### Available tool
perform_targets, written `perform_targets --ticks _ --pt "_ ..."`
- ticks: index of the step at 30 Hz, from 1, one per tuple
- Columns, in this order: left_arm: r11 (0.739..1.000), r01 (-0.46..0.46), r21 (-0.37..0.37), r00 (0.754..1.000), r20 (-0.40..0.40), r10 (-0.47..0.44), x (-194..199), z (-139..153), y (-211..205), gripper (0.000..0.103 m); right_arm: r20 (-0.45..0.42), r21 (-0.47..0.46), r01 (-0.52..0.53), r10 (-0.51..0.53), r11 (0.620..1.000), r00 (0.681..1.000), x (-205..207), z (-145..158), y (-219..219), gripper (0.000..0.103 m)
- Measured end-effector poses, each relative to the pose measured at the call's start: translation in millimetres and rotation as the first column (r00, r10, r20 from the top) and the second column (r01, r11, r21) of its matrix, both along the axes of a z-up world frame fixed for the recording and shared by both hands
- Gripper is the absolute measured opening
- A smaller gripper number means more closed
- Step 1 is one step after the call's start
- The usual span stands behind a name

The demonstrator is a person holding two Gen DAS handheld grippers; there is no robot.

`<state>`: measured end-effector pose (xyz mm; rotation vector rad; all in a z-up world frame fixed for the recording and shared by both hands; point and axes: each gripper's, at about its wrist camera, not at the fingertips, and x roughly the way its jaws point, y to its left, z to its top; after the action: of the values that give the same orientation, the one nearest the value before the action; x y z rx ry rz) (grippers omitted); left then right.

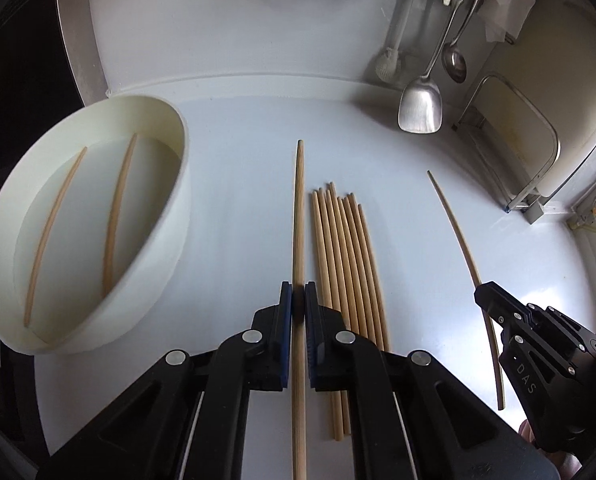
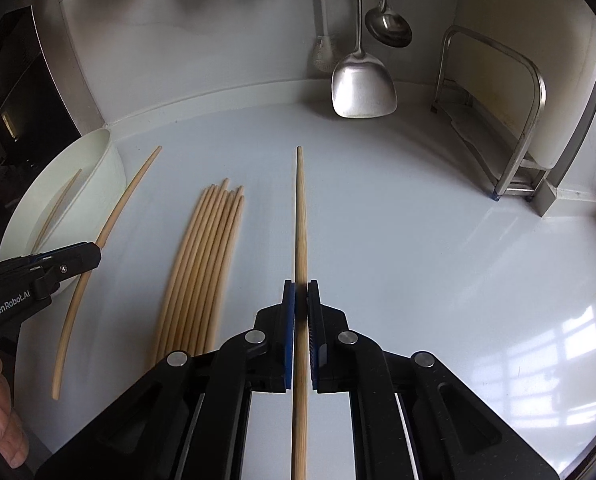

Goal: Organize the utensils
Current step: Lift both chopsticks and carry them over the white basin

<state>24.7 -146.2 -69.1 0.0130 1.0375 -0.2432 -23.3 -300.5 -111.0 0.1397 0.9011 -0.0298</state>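
My left gripper [image 1: 298, 289] is shut on a wooden chopstick [image 1: 298, 208] that points straight ahead over the white counter. My right gripper [image 2: 301, 286] is shut on another wooden chopstick [image 2: 301, 216], also pointing ahead. A bundle of several chopsticks [image 1: 343, 256] lies on the counter between the two grippers; it also shows in the right wrist view [image 2: 206, 264]. A round white basin [image 1: 166, 216] at the left holds two chopsticks [image 1: 116, 216]. The right gripper [image 1: 483, 292] and its chopstick [image 1: 457, 232] show at the right of the left wrist view. The left gripper [image 2: 94, 256] shows at the left of the right wrist view.
A steel spatula [image 2: 361, 88], a ladle [image 2: 389, 26] and a white brush [image 2: 323, 54] hang on the back wall. A metal rack [image 2: 513, 120] stands at the right against the wall. A dark appliance [image 2: 14, 92] stands left of the basin. A hand [image 2: 2, 420] holds the left gripper.
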Motion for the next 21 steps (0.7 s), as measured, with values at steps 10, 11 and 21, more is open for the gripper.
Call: perform_targets --ticks 10,11,21 --pt "0.997 -0.069 0.020 0.997 0.048 0.068 18.7 60.4 99.5 0.007 0.067 0.046 -0.072 0.068 0.996 0.995 27.6 72.7 74.7 0.006" --pt "0.997 -0.079 0.025 0.996 0.051 0.077 22.8 62.2 111.1 0.007 0.075 0.054 -0.088 0.084 0.995 0.994 33.7 77.6 87.4 0.006" --pt "0.986 -0.156 0.064 0.988 0.022 0.155 73.3 50.7 218.4 0.007 0.043 0.093 -0.241 0.238 0.966 0.970 108.0 76.5 216.9 0.006"
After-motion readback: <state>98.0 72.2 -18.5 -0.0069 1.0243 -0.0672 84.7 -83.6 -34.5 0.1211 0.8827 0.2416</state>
